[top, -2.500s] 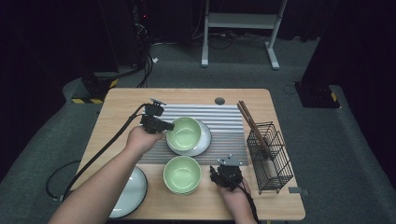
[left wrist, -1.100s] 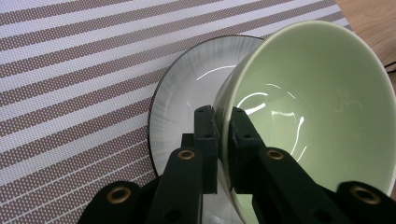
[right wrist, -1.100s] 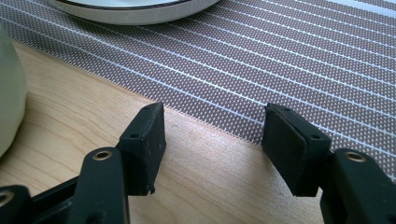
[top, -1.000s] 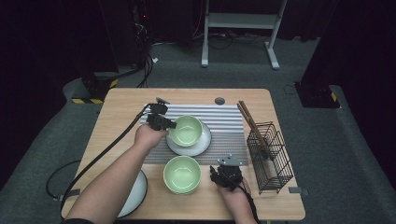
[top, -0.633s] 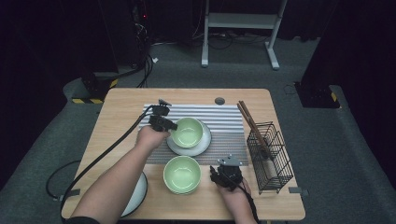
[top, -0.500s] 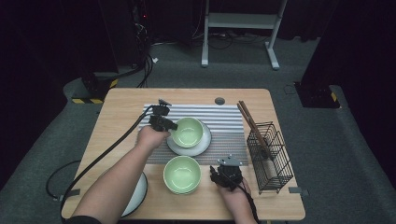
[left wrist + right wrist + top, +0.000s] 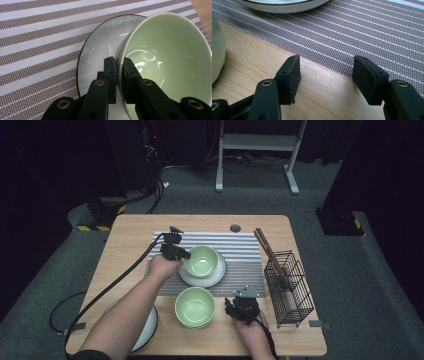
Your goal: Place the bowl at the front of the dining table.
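Striped mat (image 7: pixel 240 251), left hand-held gripper (image 7: pixel 119 65) clamping bowl (image 7: pixel 165 60)

Left gripper view: the pale green ceramic bowl (image 7: pixel 165 65) is cut off at the right and bottom edges; its foot is hidden. The bowl covers most of the white ribbed plate with dark rim (image 7: pixel 100 47) beneath it, so whether the two touch cannot be told.

Right gripper view: a white plate (image 7: pixel 282 6) is cut by the top edge. A pale green rounded vessel (image 7: pixel 217 50) is cut by the left edge.

High view: a white round plate (image 7: pixel 147 330) at the table's near left is largely hidden under the person's left forearm. The contents of the black wire basket (image 7: pixel 290 285) are too small to identify, apart from the dark sticks (image 7: pixel 267 252) leaning out.
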`<state>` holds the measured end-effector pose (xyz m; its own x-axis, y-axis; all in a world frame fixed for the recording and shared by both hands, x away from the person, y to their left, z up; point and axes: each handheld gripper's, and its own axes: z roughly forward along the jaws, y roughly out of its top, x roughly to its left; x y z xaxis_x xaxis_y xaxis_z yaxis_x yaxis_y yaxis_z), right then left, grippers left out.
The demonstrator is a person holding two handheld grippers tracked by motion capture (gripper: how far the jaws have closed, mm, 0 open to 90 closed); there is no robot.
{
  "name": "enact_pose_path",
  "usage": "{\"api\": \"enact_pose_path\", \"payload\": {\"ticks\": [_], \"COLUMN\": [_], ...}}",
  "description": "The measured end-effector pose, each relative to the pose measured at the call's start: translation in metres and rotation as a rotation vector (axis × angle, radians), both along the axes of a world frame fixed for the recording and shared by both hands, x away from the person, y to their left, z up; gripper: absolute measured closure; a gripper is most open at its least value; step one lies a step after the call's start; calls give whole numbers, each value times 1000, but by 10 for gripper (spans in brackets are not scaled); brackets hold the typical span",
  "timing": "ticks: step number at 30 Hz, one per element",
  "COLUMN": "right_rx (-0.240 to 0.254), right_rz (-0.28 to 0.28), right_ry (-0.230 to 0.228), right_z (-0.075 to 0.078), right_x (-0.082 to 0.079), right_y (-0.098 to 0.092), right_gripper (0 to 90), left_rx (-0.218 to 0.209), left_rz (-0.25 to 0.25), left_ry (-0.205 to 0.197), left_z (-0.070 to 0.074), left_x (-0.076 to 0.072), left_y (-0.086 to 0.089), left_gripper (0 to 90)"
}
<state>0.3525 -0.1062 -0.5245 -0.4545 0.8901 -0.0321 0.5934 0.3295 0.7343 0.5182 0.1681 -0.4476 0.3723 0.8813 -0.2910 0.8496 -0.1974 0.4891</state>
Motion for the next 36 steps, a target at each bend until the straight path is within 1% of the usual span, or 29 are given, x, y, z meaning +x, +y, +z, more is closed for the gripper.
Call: {"api": "enact_pose_path", "payload": {"ticks": [4,6,8,14,22,24,27,32,33,34,36], "right_rx": [0,0,0,-2,-1,-2,0,-1,-1,-1,1], "right_rz": [0,1,1,1,2,2,1,3,2,0,0], "right_ry": [0,-1,-1,-2,-3,-3,-1,-3,-3,-1,0], "right_z": [0,0,0,0,0,0,0,0,0,0,0], "right_x": [0,0,0,0,0,0,0,0,0,0,0], "right_y": [0,0,0,0,0,0,0,0,0,0,0], "right_gripper": [394,394,394,394,394,394,394,394,394,394,395], "left_rx": [-1,-3,4,4,21,23,16,21,30,27,46], "left_rz": [2,0,-4,-3,-9,-5,-5,-16,-23,-21,-31], "left_ry": [-1,6,5,-9,-22,-29,-28,-37,-41,-47,-54], "left_z": [-1,-2,-4,-4,-3,-3,-1,0,0,1,2], "left_x": [1,1,1,0,-1,-1,-1,-2,-3,-4,-6], "left_y": [-1,-1,-1,-2,-3,-3,-1,-1,-1,-2,-2], "left_gripper": [836,835,834,835,831,798,735,649,624,602,600]}}
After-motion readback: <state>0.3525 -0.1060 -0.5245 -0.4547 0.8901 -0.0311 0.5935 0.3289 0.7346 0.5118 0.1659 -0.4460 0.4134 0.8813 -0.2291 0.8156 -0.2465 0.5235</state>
